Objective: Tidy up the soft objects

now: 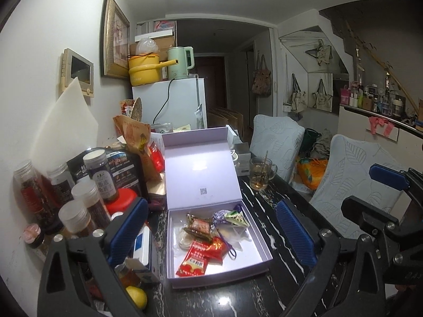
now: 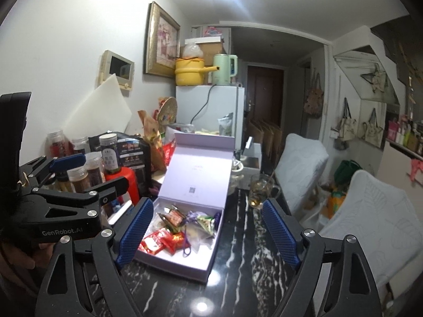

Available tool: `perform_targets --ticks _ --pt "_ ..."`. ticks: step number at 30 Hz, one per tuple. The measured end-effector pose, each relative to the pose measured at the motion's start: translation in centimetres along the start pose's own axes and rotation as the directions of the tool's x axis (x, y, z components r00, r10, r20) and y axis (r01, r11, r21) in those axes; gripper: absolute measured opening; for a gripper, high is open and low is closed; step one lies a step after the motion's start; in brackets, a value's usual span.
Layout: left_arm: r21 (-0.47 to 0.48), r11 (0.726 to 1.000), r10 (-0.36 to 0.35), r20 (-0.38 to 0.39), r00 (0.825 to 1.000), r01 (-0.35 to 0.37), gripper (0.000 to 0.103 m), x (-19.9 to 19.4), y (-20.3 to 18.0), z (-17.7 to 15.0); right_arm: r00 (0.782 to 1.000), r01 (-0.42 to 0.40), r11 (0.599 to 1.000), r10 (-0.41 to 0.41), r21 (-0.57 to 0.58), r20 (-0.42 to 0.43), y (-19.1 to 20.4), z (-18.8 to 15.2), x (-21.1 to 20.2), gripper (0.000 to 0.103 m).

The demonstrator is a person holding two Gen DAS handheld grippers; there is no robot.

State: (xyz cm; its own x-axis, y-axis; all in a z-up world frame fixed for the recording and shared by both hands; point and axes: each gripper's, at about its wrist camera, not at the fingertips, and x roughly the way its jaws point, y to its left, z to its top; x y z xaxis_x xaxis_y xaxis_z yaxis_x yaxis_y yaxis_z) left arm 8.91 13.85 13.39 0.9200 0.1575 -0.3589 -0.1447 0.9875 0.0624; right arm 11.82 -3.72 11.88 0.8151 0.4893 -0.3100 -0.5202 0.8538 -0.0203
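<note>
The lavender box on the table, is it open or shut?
Open. The lavender box has its lid swung up and back, with snack packets lying exposed inside.

A glossy black marble-look tabletop (image 1: 253, 298) is seen at the lower frame, bearing a matt lilac cardboard box (image 1: 260, 248). Shiny plastic snack wrappers (image 1: 197, 261) are held inside it. The gripper pads (image 2: 133, 231) are ribbed blue rubber.

Lemon (image 1: 136, 296) partly hidden behind left fingers (image 1: 127, 232); jar labels (image 1: 103, 182) unreadable.

A glass mug (image 1: 260, 173) stands on the black marble table (image 1: 267, 206), near spice jars (image 1: 79, 203).
</note>
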Motion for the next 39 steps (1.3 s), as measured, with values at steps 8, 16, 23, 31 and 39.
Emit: perform_targets --ticks 8,16,23,31,39 --pt "0.016 1.0 0.013 -0.033 0.999 -0.012 0.099 0.1 -0.4 -2.6 0.999 0.036 0.999 -0.036 0.032 -0.023 -0.5 -2.6 -0.8 0.086" --pt "-0.002 1.0 -0.007 -0.091 0.996 0.007 0.099 1.8 -0.6 -5.1 0.997 0.049 0.997 -0.045 0.067 -0.065 -0.8 -5.4 -0.1 0.086" --pt "-0.024 1.0 -0.013 -0.126 0.992 0.01 0.099 2.6 -0.3 -6.6 0.994 0.05 0.995 -0.041 0.087 -0.103 -0.9 -7.7 1.1 0.086" --pt "-0.041 0.999 -0.029 -0.157 0.987 0.023 0.099 3.2 -0.4 -7.5 0.992 0.05 0.996 -0.041 0.075 -0.117 -0.7 -8.3 1.5 0.086" --pt "-0.043 0.999 -0.032 -0.167 0.985 0.025 0.099 3.5 -0.4 -7.7 0.991 0.048 0.995 -0.037 0.082 -0.132 -1.0 -8.3 1.9 0.086"
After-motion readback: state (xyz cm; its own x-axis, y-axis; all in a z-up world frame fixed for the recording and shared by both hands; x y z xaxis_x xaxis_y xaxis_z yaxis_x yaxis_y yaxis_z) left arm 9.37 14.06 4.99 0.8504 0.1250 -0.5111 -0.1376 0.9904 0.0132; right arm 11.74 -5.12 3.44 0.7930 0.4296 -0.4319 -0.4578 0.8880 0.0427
